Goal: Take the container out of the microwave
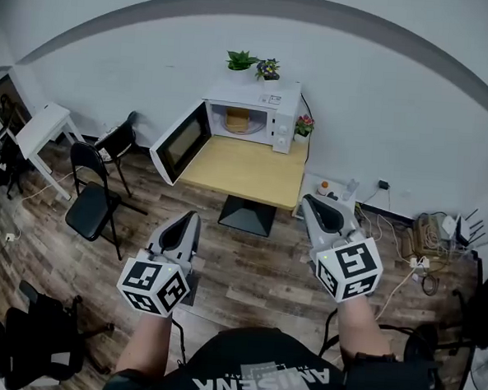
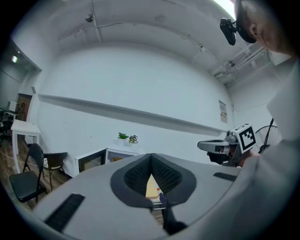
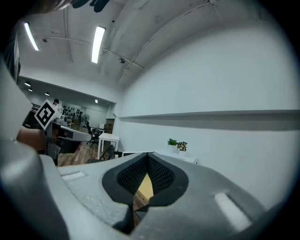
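Though jaws distant, container [image 1: 236, 120] in microwave [image 1: 258, 94]

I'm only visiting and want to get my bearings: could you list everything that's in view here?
white microwave oven: one, white, door open, back of the table
tan container: one, tan, inside the microwave
light wooden table: one, pale wood, by the wall
small potted plants: three, green, two atop the microwave, one beside it
black folding chairs: two, black, left of the table
white side table: one, white, far left
tangled cables: several, white and tan, floor at right
left gripper: one, grey, shut, empty
right gripper: one, grey, shut, empty
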